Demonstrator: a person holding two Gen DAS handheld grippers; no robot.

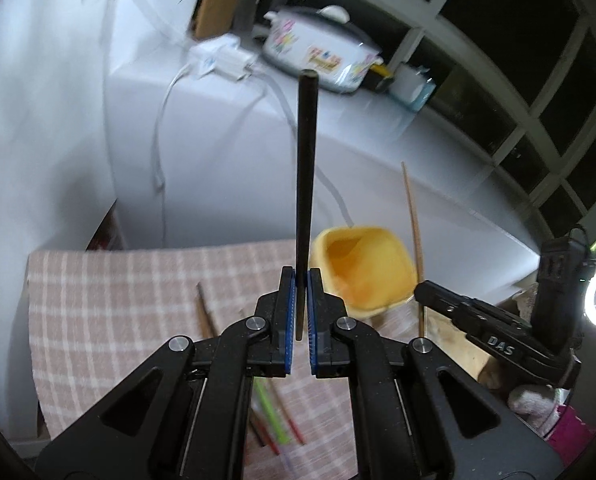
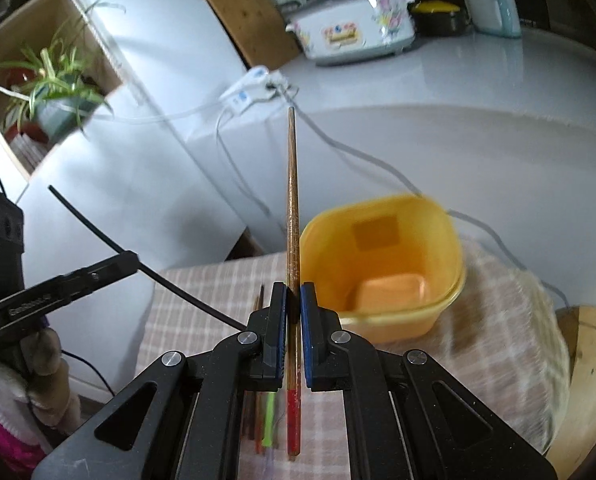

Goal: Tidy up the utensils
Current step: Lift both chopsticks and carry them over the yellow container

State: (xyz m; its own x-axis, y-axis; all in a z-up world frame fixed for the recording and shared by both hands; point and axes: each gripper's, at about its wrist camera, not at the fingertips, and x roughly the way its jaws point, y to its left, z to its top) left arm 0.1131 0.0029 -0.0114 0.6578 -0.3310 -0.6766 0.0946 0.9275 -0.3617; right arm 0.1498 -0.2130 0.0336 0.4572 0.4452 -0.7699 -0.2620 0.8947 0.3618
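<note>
A black chopstick [image 1: 306,168] stood clamped between the blue pads of the left gripper [image 1: 301,284], its free end pointing away from the camera, over the checked cloth [image 1: 118,300]. A brown chopstick [image 2: 293,208] with a red end was pinched the same way in the right gripper [image 2: 293,296], the jaws closed narrow on it. Both sticks hung in the air above the cloth, near the yellow tub [image 2: 382,264], which sat on the cloth's far side, empty as far as could be seen. More sticks [image 1: 274,420] lay loose on the cloth beneath the grippers, among them a green one [image 2: 269,420] and some reddish ones. Beyond the cloth ran a white counter [image 2: 478,112] with a flowered cooker [image 2: 354,28], a power strip [image 2: 250,88] and its cables. A potted plant [image 2: 54,92] sat in a box on the left of the right wrist view.
</note>
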